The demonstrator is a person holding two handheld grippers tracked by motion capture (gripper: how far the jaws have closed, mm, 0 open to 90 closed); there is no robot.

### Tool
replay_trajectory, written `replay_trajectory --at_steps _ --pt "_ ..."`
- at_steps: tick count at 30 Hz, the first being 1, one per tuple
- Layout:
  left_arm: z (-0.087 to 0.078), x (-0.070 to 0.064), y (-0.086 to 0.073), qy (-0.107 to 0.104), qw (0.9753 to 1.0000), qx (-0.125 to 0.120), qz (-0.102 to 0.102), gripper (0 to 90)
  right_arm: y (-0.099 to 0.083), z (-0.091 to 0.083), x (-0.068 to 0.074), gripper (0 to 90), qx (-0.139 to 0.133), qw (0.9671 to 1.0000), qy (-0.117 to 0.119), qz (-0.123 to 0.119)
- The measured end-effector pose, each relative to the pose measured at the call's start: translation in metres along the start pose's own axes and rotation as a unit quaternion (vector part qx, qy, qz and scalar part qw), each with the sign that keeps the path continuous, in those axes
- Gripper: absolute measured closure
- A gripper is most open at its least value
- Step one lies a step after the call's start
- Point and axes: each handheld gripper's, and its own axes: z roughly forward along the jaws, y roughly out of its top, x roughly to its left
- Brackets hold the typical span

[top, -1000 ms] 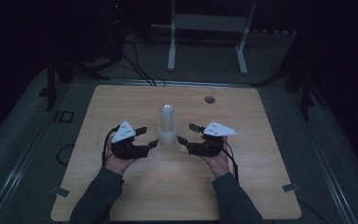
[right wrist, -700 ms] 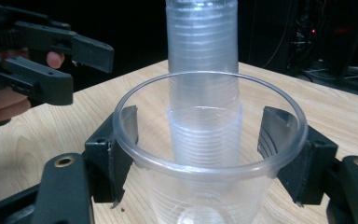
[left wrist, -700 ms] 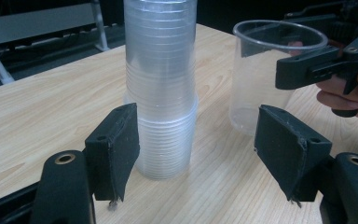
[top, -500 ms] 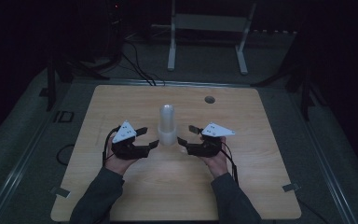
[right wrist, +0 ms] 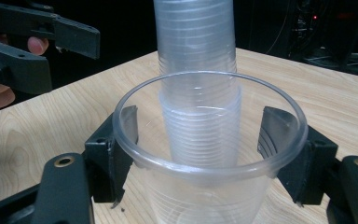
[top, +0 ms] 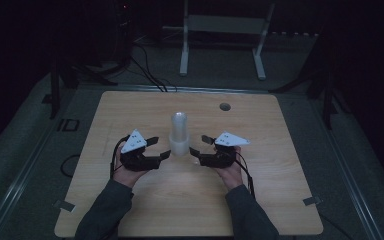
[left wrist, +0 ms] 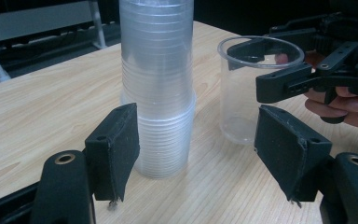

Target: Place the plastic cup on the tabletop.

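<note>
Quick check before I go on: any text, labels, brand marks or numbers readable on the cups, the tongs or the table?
None readable in any view.
Stack of clear plastic cups: ribbed walls, no print.
Single clear cup between the right tongs: no print.
Left tongs: plain black pads, no marking.
Wooden table: no label.

High view is running very dim, surroundings falling to black. My gripper cams are reading brighter: soft light overhead, faint sheen glinting on the cup stack (left wrist: 157, 88), background blurring.
</note>
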Motion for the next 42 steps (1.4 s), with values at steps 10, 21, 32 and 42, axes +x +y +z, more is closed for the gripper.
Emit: replay_trajectory --at_steps 10,21,32,42 --pt "0.000 0.000 0.000 0.001 1.0000 0.000 0.000 30.6 -0.004 0.003 -0.004 28.5 0.011 0.9999 -0.009 0.001" --pt "-0.001 0.000 0.000 0.001 1.0000 0.000 0.000 30.5 -0.012 0.011 -0.006 28.3 0.039 0.9991 -0.020 0.003" --pt "-0.001 0.000 0.000 0.001 1.0000 -0.001 0.000 30.5 -0.017 0.012 -0.004 27.6 0.052 0.9984 -0.022 -0.005" --pt "-0.001 0.000 0.000 0.002 1.0000 0.000 -0.002 30.6 -0.022 0.008 -0.002 26.7 0.060 0.9979 -0.023 -0.008"
